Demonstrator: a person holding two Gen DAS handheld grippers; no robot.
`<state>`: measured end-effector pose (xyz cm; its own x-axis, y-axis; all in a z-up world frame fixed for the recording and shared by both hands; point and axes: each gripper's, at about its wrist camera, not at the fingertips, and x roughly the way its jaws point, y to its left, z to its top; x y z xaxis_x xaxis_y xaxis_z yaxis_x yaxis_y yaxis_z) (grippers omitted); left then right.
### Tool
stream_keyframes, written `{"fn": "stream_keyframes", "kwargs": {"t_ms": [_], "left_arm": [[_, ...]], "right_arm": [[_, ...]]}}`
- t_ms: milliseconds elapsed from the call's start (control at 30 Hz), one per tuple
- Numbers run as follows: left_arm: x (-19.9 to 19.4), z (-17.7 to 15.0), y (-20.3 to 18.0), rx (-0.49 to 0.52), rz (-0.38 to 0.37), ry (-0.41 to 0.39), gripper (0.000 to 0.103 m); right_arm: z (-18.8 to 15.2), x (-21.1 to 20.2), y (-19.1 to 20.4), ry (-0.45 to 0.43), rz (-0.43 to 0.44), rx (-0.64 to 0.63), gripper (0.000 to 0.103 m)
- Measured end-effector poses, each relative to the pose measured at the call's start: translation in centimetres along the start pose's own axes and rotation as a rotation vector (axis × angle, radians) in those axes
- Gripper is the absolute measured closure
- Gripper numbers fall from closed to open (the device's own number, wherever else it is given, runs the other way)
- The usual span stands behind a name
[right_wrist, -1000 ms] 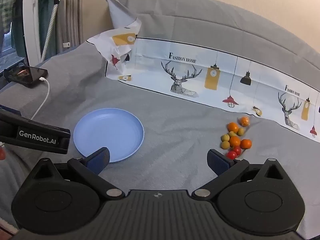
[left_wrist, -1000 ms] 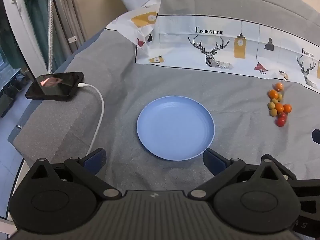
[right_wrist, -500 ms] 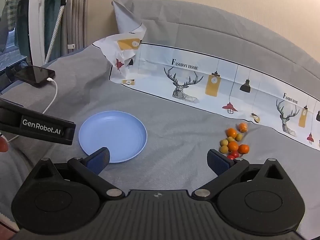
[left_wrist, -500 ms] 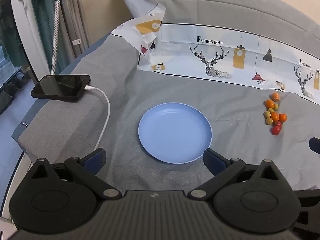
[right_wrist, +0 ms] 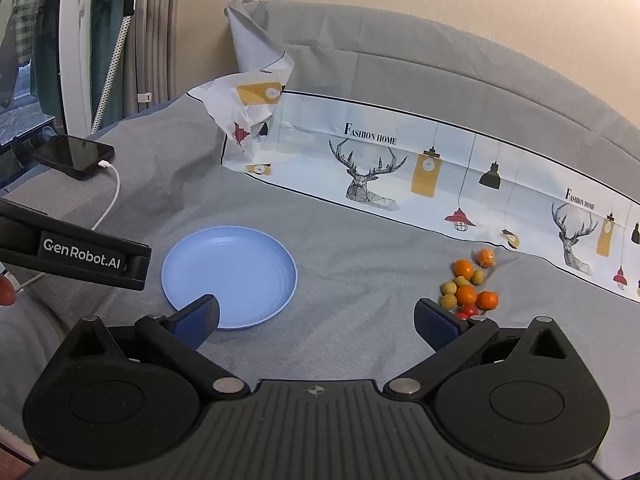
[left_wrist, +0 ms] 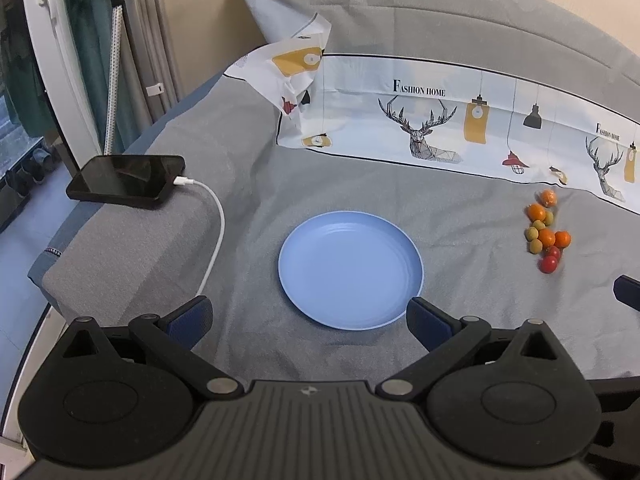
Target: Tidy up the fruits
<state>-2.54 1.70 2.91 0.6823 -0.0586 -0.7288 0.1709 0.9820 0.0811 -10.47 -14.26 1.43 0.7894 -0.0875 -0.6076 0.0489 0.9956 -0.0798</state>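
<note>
blue plate (left_wrist: 350, 269), fruit pile (left_wrist: 545, 235) well apart

Ten small fruits, one plate, one phone, one cable.
Just past the right-side finger of the right gripper (right_wrist: 316, 318) lie four orange fruits (right_wrist: 466, 294), four yellow-green fruits (right_wrist: 449, 301) and two red fruits (right_wrist: 472, 309). One blue plate (right_wrist: 230, 276) sits beyond its left-side finger, with one black phone (right_wrist: 74, 152) and one white cable (right_wrist: 114, 188) farther left.

Smooth matt plastic plate (left_wrist: 351, 270), woven grey cloth bedspread (left_wrist: 460, 204), glossy black phone (left_wrist: 126, 178), shiny-skinned fruits (right_wrist: 468, 290)
</note>
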Motion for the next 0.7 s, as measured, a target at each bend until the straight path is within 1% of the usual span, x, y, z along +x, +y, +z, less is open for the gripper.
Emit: {"fn": "stream_keyframes", "kwargs": {"t_ms": [700], "left_arm": [[0.65,0.36,-0.15,0.005,-0.008,0.030,0.000]], "right_arm": [[0.30,0.49,0.35,0.011,0.013,-0.014,0.000]]}}
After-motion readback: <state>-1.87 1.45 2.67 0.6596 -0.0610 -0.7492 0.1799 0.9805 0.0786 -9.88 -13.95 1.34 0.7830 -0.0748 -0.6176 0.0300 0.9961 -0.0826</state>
